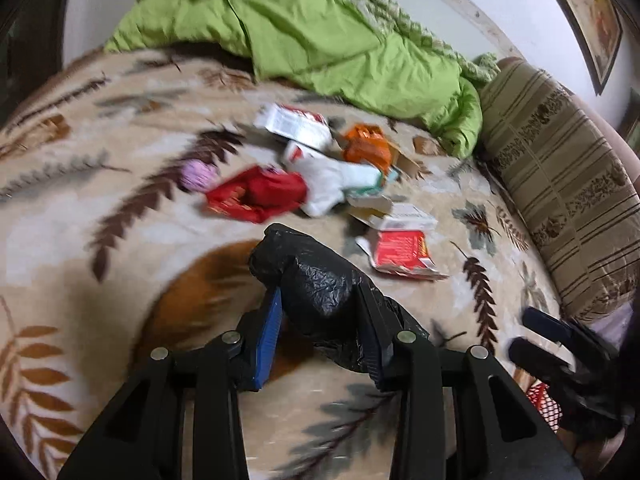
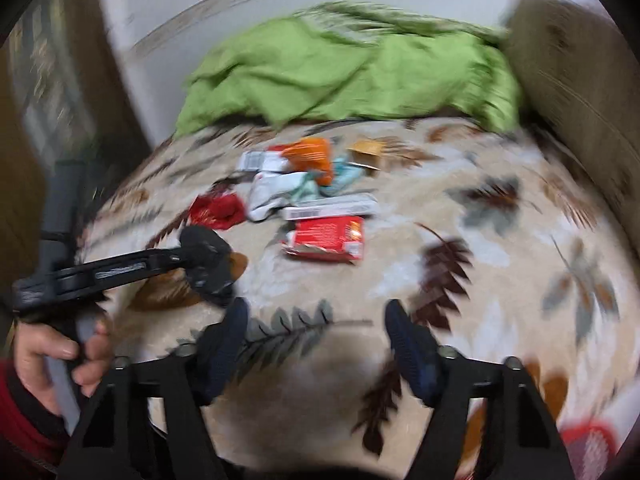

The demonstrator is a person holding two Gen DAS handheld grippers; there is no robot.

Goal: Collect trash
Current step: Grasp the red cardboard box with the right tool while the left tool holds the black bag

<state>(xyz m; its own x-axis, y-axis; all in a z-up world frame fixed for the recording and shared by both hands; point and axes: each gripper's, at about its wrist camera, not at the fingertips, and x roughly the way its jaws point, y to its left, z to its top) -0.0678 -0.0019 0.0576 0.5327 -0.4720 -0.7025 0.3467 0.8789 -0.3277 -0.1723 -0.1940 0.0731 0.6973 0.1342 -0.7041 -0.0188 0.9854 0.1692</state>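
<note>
Clamped between the two fingers of the left gripper [image 1: 320, 312], nearest the lens: a crumpled black plastic bag [image 1: 316, 280], bunched above the pads and trailing down past the right-hand finger. Sat narrow on that bundle, blue pad pressed to one side, black pad to the other. Lay beneath it a beige blanket [image 1: 120, 208] printed with brown, orange and grey leaves, spread over a bed. Lay scattered just beyond the bag, towards the middle of the blanket, the trash: a red wrapper [image 1: 256, 194], a pinkish crumpled ball [image 1: 198, 174] just left of it, a white crumpled packet [image 1: 328, 184], a white carton [image 1: 296, 124] farther back, an orange pack [image 1: 366, 146] beside that, and a torn red box [image 1: 402, 252] closest to the bag on the right. Heaped behind the litter, against the wall, a green duvet [image 1: 340, 40]; propped along the right edge, a striped cushion [image 1: 560, 184]. Showed at the lower right of the left wrist view, blurred, the right gripper [image 1: 536, 336]. Stood well apart in its own view, the right gripper [image 2: 316, 340] fingers, nothing between them, only leaf-print blanket below. Seen from there at the left: a hand [image 2: 60, 356] in a red sleeve round the left tool's handle, bag at its tip. All of that view smeared by motion, small print unreadable.
</note>
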